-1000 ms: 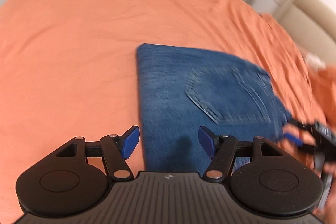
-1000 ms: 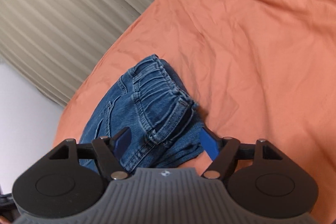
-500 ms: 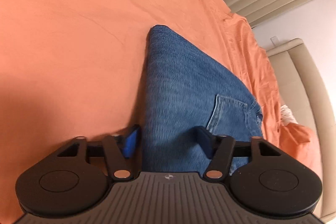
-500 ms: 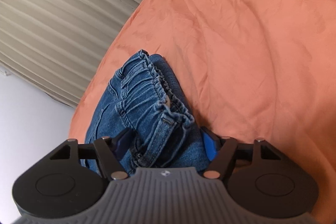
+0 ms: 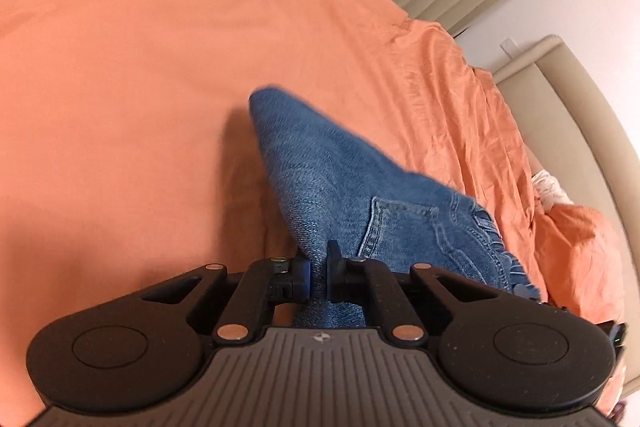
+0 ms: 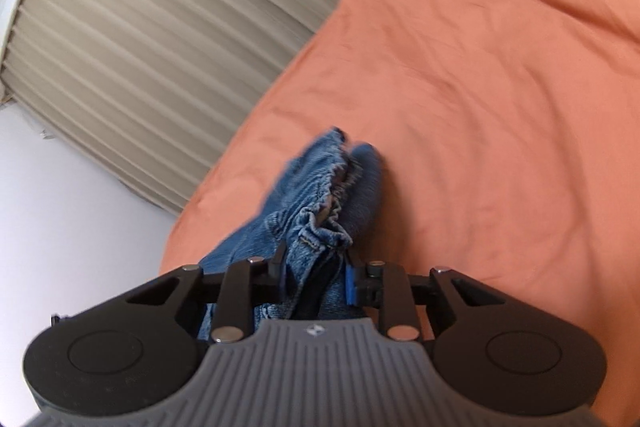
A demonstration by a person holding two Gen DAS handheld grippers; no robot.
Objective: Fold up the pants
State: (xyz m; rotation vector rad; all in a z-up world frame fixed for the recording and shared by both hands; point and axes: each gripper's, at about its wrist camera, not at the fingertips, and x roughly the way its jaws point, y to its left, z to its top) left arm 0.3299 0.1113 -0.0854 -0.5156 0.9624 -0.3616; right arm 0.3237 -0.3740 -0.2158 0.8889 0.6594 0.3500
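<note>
Lying folded on the orange bedsheet (image 5: 160,67), the jeans (image 5: 340,187) are gripped at both ends. The left gripper (image 5: 318,269) is clamped tight on the folded edge beside the back pocket (image 5: 400,223). The right gripper (image 6: 316,275) has the gathered waistband (image 6: 324,203) bunched between its jaws, which are closing on it. Beige curtains (image 6: 160,27) hang beyond the jeans.
</note>
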